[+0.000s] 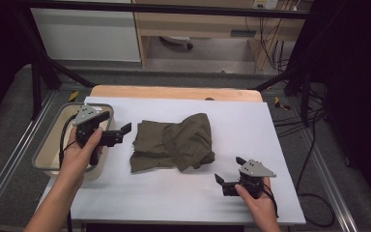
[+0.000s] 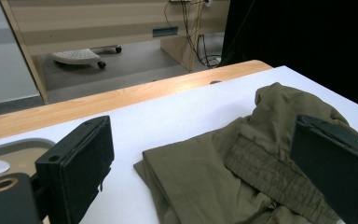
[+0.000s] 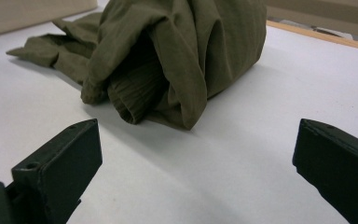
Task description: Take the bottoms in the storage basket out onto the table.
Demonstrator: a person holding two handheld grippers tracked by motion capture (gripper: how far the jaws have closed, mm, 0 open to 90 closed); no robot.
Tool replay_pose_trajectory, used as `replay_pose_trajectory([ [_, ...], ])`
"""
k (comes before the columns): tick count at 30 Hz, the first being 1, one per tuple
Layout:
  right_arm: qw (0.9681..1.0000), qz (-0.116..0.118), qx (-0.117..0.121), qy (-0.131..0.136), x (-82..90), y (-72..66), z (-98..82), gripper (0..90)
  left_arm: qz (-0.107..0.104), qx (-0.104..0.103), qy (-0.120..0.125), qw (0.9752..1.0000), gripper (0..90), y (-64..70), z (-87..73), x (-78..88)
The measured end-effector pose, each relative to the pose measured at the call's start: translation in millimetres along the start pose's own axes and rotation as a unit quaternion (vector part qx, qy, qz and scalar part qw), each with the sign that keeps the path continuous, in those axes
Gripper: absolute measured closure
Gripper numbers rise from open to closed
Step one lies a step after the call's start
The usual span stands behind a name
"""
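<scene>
- While I hold my left claw (image 1: 123, 134) above the counter's left part, its jaws stand wide apart with nothing between them, aimed at the near-left edge of the olive garment (image 1: 174, 141).
- My left hand (image 1: 79, 150) grips that claw's body over the grey bin (image 1: 45, 152) at the counter's left edge.
- My right claw (image 1: 228, 171) is also spread and empty, low over the white sheet (image 1: 251, 125), near the garment's right front corner but apart from it.
- From the right gripper view, the garment (image 3: 168, 56) lies bunched ahead of the jaws, its folds heaped up.
- From the left gripper view, the garment (image 2: 223, 172) shows a flat folded part and a ribbed waistband.
- Beyond the sheet runs the counter (image 1: 174, 92), a wooden strip at the far edge.
</scene>
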State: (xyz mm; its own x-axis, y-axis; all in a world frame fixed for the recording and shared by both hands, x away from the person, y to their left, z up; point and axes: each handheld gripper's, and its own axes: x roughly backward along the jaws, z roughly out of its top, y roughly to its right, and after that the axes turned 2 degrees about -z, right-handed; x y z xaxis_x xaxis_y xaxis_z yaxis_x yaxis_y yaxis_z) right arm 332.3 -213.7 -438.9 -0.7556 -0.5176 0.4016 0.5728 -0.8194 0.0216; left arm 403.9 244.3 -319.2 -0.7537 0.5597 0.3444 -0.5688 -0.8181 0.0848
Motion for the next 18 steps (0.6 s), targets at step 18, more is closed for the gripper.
replay_pose_trajectory([
  [18, 1.0, -0.003, 0.003, -0.004, -0.1, 0.3, -0.7, 1.9, 0.01, -0.02, -0.002, 0.9998, 6.1, -4.8, -12.1, 19.1],
])
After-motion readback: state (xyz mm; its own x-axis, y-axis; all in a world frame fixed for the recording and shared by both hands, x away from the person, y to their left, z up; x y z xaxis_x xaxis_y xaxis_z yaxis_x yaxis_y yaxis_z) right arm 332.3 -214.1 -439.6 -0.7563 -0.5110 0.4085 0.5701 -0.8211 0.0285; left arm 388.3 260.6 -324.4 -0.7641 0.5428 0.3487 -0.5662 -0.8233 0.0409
